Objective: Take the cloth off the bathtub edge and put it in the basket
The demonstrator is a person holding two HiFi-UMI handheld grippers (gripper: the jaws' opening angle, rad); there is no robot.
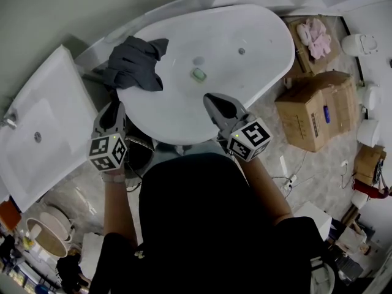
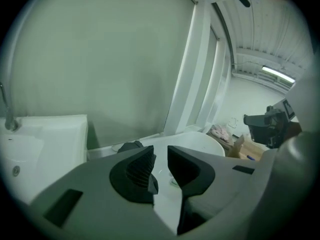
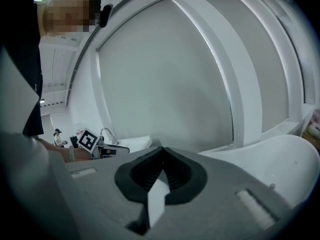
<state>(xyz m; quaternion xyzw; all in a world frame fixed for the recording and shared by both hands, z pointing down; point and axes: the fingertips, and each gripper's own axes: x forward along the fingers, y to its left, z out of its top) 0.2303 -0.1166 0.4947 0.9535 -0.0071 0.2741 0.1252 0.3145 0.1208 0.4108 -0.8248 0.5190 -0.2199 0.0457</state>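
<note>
- One dark grey cloth (image 1: pixel 136 63) is lying crumpled over the bathtub (image 1: pixel 245 29) edge, just ahead of the fingers of the left gripper (image 1: pixel 114 107).
- Its jaws are standing slightly apart, empty.
- The right gripper (image 1: pixel 212 99) is pressing its jaws together, empty.

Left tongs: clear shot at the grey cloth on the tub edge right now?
Probably yes. The left tongs sit just short of the cloth, slightly open and empty, with nothing between them and it.
</note>
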